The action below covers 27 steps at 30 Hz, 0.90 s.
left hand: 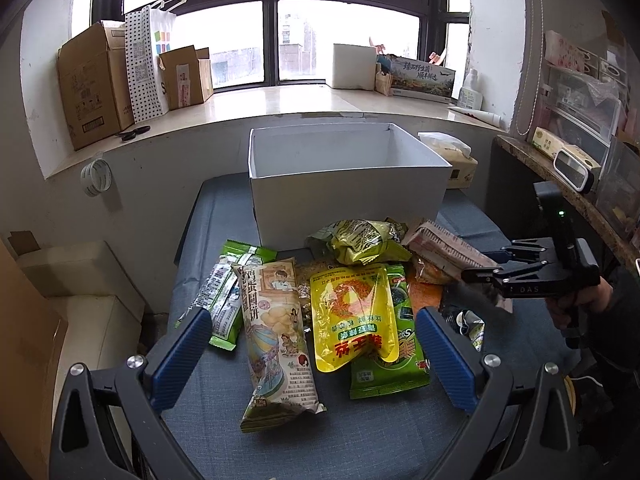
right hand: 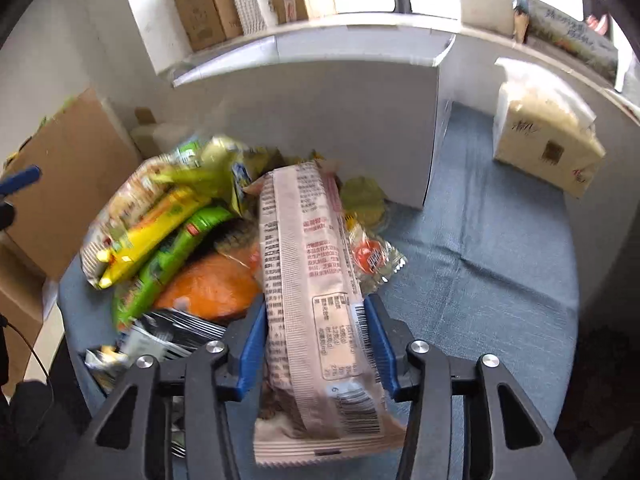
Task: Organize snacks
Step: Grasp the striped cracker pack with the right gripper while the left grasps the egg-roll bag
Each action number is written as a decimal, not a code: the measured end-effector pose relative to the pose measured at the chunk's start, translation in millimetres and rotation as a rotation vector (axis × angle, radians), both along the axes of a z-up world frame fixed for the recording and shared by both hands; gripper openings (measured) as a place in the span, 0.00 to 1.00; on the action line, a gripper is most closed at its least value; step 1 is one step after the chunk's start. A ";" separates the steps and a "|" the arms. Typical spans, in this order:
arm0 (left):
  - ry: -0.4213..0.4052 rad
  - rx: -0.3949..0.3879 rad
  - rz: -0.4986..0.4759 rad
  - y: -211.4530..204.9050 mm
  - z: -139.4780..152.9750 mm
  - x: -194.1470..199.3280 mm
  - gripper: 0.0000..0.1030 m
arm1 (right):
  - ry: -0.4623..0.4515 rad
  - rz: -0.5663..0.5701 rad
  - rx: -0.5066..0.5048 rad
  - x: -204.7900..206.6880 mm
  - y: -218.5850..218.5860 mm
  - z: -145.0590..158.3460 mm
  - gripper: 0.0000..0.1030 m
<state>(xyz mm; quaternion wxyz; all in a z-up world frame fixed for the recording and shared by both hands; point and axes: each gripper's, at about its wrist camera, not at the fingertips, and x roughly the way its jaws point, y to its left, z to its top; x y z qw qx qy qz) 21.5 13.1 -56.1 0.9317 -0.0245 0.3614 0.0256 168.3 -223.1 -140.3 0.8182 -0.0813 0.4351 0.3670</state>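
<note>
Snack packets [left hand: 340, 304] are heaped on the blue cloth [left hand: 360, 432], at 6 o'clock from the white box [left hand: 344, 192]. A pink biscuit packet [right hand: 308, 280] is clamped between the right gripper [right hand: 316, 344] fingers, above the heap's 3 o'clock side. The left gripper [left hand: 312, 344] is spread wide, grasping nothing, over the yellow pouch [left hand: 352, 316].

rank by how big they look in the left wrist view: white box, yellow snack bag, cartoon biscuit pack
1. white box
2. cartoon biscuit pack
3. yellow snack bag
The last two look close; the pack lies nearer the camera, so that order is unsure.
</note>
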 end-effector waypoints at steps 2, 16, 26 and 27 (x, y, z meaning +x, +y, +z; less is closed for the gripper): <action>0.001 -0.007 0.007 2.4 -0.9 2.0 1.00 | -0.003 -0.041 0.040 -10.8 -2.4 11.9 0.49; 0.053 -0.034 0.069 22.8 -32.5 26.5 1.00 | -0.189 -0.209 0.106 -77.9 4.5 87.2 0.49; 0.258 -0.052 0.222 50.7 -90.7 91.6 1.00 | -0.154 -0.197 0.097 -105.1 7.4 85.8 0.49; 0.282 -0.043 0.224 50.3 -96.4 94.5 0.99 | -0.150 -0.204 0.092 -105.7 6.1 83.5 0.49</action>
